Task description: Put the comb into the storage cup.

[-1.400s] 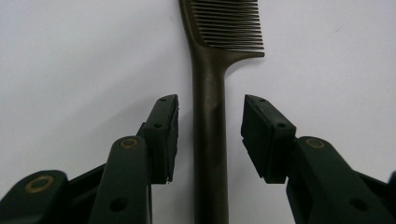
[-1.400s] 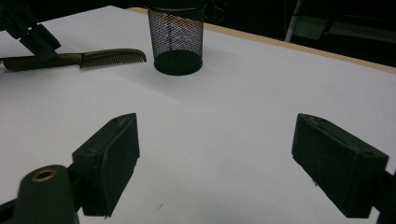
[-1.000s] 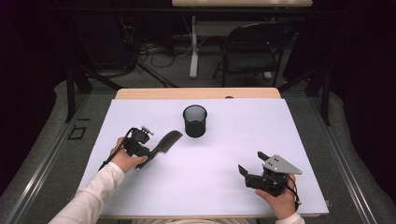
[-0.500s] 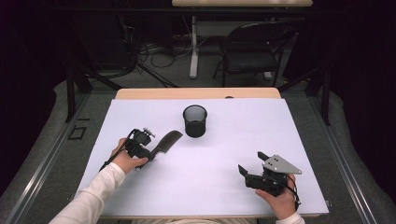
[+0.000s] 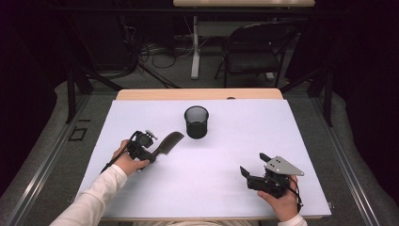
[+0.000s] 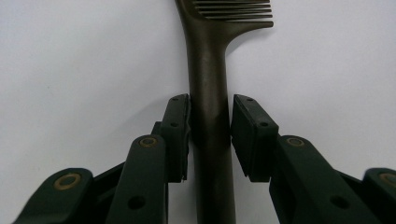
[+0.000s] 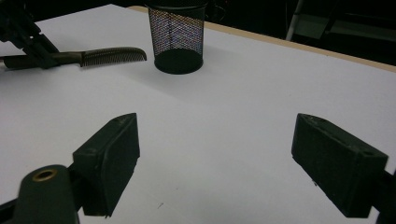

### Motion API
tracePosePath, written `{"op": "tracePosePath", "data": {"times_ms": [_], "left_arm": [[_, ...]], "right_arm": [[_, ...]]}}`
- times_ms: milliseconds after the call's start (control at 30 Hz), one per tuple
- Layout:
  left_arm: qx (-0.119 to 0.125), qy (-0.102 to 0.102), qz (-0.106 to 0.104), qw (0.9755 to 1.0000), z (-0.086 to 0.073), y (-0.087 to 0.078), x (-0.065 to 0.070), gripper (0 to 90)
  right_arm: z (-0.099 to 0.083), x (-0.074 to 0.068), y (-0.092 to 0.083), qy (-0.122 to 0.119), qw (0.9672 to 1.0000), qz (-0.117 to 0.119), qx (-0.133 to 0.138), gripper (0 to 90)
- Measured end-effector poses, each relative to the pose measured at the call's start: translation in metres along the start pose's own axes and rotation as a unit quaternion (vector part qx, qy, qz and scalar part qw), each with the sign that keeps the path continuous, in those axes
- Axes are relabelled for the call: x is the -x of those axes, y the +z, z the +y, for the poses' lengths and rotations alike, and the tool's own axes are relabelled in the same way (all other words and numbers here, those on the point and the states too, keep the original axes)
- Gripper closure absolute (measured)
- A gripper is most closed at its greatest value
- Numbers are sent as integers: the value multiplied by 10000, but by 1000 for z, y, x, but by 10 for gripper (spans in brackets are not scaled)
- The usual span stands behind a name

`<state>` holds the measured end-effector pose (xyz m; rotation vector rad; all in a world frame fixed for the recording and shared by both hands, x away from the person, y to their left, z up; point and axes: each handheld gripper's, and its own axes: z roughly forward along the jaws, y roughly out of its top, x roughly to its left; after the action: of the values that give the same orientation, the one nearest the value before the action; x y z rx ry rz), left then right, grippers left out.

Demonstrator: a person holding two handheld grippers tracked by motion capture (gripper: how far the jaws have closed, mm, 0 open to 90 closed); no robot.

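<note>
From above, the white table (image 5: 211,188) carries a dark comb (image 5: 165,143) left of centre, lying at a slant with its toothed end pointing far and right toward a black mesh pen cup (image 5: 196,121) that stands upright a little beyond it, apart from it. The left gripper (image 5: 149,151) sits at the comb's near, handle end, held in the person's left hand (image 5: 126,161); from this height the jaws and handle merge into one dark shape and the grip cannot be read. The left gripper view settles it: the comb's handle (image 6: 210,116) runs straight up between the two black pads (image 6: 177,135), one pad flat against the handle and the other at its opposite edge with at most a hairline gap, the jaws having just been closing onto it; the teeth begin just past the pads at the top edge. The right gripper (image 5: 251,165) rests near the right front of the table in the right hand (image 5: 281,202), well apart from comb and cup. The right gripper view shows what the high view leaves vague: its jaws stand wide apart with only bare table between them, and farther off it shows the comb (image 7: 105,56) lying flat on the sheet, with the cup's (image 7: 176,39) open mesh wall just to its right.
</note>
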<state>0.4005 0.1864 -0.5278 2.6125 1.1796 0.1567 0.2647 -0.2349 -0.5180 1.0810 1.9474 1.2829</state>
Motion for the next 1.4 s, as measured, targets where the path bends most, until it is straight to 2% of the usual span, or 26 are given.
{"op": "tracePosePath", "data": {"times_ms": [600,1100,1167,1400], "left_arm": [[-22,18,-5,10000,0,0,1,703],[-15,-124,-44,9999,0,0,-1,722],[-19,-192,-66,9998,0,0,-1,722],[-27,-195,-33,9998,0,0,-1,723]], "right_arm": [[0,0,0,9,10000,10,3,152],[0,0,0,-7,10000,14,-3,152],[0,0,0,-5,10000,12,1,152],[0,0,0,1,10000,10,1,152]]}}
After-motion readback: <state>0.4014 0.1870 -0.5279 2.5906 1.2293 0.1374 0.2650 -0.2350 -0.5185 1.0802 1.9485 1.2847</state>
